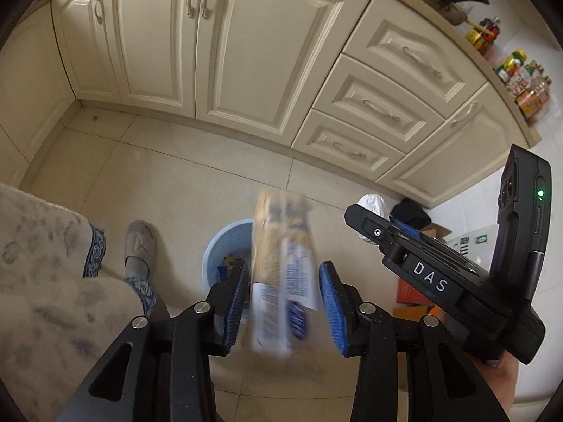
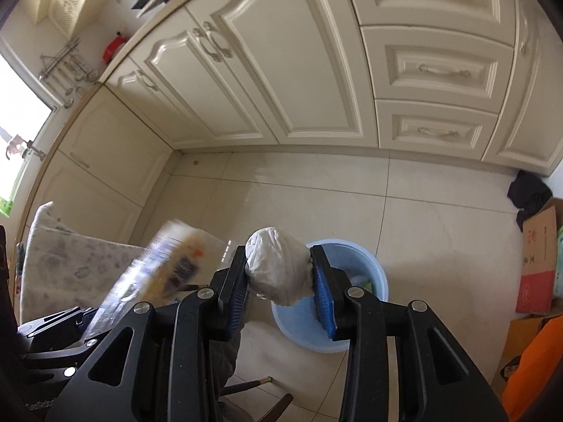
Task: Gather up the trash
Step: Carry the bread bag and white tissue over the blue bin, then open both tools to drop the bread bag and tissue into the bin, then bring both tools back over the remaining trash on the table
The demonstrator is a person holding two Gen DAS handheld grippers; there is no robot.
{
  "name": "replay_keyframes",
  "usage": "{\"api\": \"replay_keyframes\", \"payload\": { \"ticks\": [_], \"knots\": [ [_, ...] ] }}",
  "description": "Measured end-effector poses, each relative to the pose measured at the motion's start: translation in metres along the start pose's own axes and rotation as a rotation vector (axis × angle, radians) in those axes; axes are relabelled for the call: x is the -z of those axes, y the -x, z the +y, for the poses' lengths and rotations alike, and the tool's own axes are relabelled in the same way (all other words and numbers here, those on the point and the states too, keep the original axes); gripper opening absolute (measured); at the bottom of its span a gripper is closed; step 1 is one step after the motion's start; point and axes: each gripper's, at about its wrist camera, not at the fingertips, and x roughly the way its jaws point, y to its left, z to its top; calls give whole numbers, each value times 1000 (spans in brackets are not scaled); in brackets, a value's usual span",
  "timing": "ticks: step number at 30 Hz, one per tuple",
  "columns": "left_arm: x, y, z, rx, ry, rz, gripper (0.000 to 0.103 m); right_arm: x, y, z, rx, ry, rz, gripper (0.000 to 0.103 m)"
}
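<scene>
A blurred snack package (image 1: 281, 274) with blue and white print stands upright between the blue pads of my left gripper (image 1: 284, 267). A gap shows beside the left pad, so the jaws are open around it. Directly below is a light blue bin (image 1: 225, 246) with some litter inside. My right gripper (image 2: 278, 256) is shut on a white crumpled wad (image 2: 278, 270), held over the rim of the same bin (image 2: 352, 330). The package (image 2: 165, 274) also appears at the lower left of the right wrist view, and the wad (image 1: 371, 204) at the right of the left wrist view.
Cream cabinets (image 1: 246, 52) and drawers (image 2: 436, 70) line the far side of the tiled floor. A person's slippered foot (image 1: 139, 246) and robe are left of the bin. Cardboard boxes (image 2: 538, 256) and a black bundle (image 2: 527, 193) sit at the right. A chair leg (image 2: 246, 385) is near the bottom.
</scene>
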Motion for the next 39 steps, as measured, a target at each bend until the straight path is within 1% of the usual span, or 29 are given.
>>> {"api": "replay_keyframes", "payload": {
  "ticks": [2, 3, 4, 6, 8, 9, 10, 12, 15, 17, 18, 20, 21, 22, 24, 28, 31, 34, 35, 39],
  "knots": [
    [-12, -19, 1, -28, 10, 25, 63, -2, -11, -13, 9, -30, 17, 41],
    [-14, -25, 1, -39, 19, 28, 64, -3, -15, -17, 11, -41, 26, 50],
    [-19, -30, 3, -49, 29, 32, 64, -2, -19, -22, 9, -53, 39, 56],
    [-17, -31, 2, -65, 41, 38, 69, 0, -21, -27, 11, -68, 39, 86],
    [-16, -27, 1, -82, 45, 14, 79, 3, -20, -31, 17, -74, 28, 97],
    [-13, -26, -1, -91, 44, 2, 82, 5, -21, -33, 18, -79, 32, 98],
    [-12, -22, -1, -99, 45, -9, 86, 7, -21, -33, 22, -83, 36, 99],
    [-8, -12, -4, -107, 43, -33, 88, 9, -18, -33, 29, -94, 35, 103],
    [2, 8, -12, -125, 23, -70, 92, 11, -9, -27, 18, -98, 19, 103],
    [6, 27, -19, -131, 10, -113, 94, 11, 3, -19, 8, -94, 2, 103],
    [14, 40, -18, -130, 6, -136, 94, 10, 11, -13, 2, -88, -13, 103],
    [23, 67, -18, -121, 3, -196, 98, 7, 22, 0, -10, -75, -39, 103],
    [35, 78, -19, -121, 0, -225, 100, 5, 29, 8, -19, -68, -50, 103],
    [40, 93, -17, -124, -3, -259, 102, 3, 37, 19, -30, -53, -66, 103],
    [56, 123, -8, -125, 0, -319, 102, 1, 50, 40, -43, -21, -86, 103],
    [88, 180, 6, -132, 36, -418, 102, 0, 78, 97, -93, 77, -131, 103],
    [119, 216, 26, -181, 64, -484, 102, 5, 93, 141, -129, 144, -154, 103],
    [153, 250, 48, -221, 111, -537, 102, 15, 106, 195, -178, 225, -168, 103],
    [171, 264, 60, -236, 127, -555, 102, 19, 109, 210, -190, 251, -170, 103],
    [217, 300, 89, -323, 194, -626, 102, 39, 119, 275, -247, 362, -164, 103]
  ]
}}
